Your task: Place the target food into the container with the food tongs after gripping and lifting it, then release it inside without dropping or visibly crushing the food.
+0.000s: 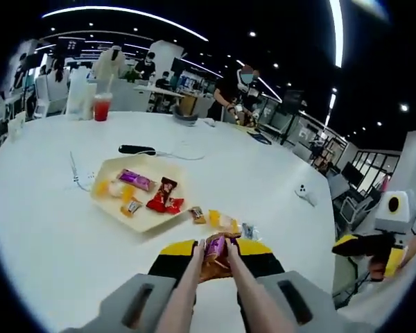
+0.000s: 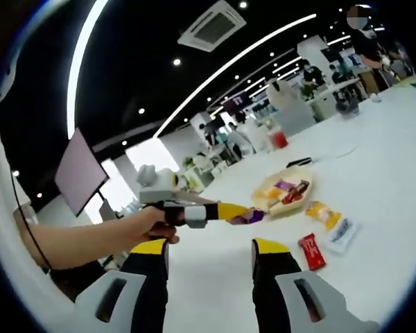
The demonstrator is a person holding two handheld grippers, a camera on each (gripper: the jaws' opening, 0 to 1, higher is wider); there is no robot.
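Two jaws of your left gripper (image 1: 215,255) press on the pink arms of the food tongs (image 1: 194,291), and the tong tips are closed on a purple-wrapped snack (image 1: 215,248), so the target food is clamped at the tips and raised above the white table (image 1: 48,236). In the right gripper view you see the same thing from the side: a hand (image 2: 142,223) holds the left gripper out over the table, the purple snack sticking from its yellow tip, just short of the tray.

The container is the shallow cream tray (image 1: 111,168), lying ahead of the tongs in the left gripper view. It already holds a purple packet (image 1: 136,180), a red packet (image 1: 161,201), a dark brown packet (image 1: 168,185) and yellow sweets (image 1: 128,206). Just beside the tray's near corner, on the bare table, lie a small brown sweet (image 1: 197,215), a yellow packet (image 1: 222,222) and a clear wrapper (image 1: 248,231).

Your right gripper (image 2: 208,253) stands with its black and yellow jaws spread apart and nothing between them. Beyond its right jaw a red packet (image 2: 311,251) and a white packet (image 2: 342,233) rest on the table, with the yellow one farther on.

Farther back on the table sit a black remote-like object (image 1: 136,149) with a white cable, a cup of red drink (image 1: 102,107) with a straw, and a small white device (image 1: 303,191). People stand at desks behind.
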